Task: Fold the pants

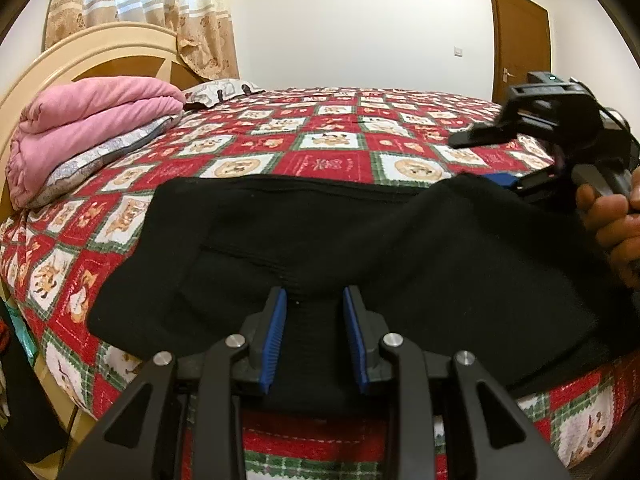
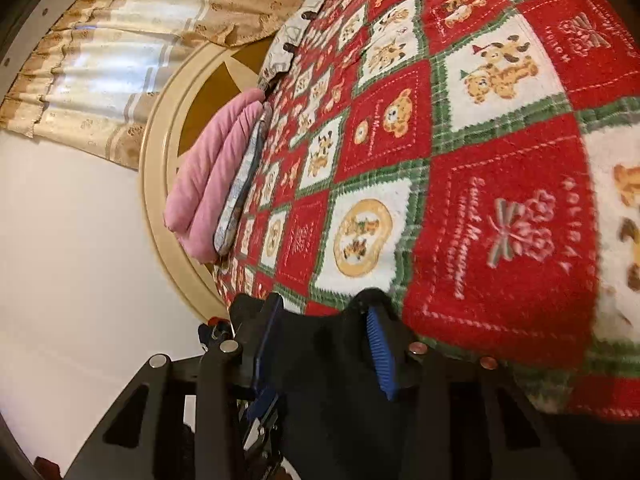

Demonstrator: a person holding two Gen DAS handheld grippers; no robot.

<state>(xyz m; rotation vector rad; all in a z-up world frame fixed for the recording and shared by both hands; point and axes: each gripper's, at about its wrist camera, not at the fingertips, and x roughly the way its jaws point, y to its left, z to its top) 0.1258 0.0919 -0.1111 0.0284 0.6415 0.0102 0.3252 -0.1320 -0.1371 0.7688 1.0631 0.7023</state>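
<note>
Red patchwork bedspread (image 1: 328,160) covers the bed where black pants (image 1: 360,248) lie, creased and seamed, ahead of the left claw (image 1: 315,300), whose blue pads stand spread. Right claw (image 2: 326,316) has black fabric between its pads, parted; grip uncertain.

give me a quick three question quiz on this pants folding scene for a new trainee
1. True or false: the folded pink blanket lies at the headboard end of the bed.
2. The pants are: A black, B blue, C grey.
3. Fill in: the left gripper, at the near edge of the pants, has its jaws ____.
Key: 1 true; 2 A; 3 open.
</note>
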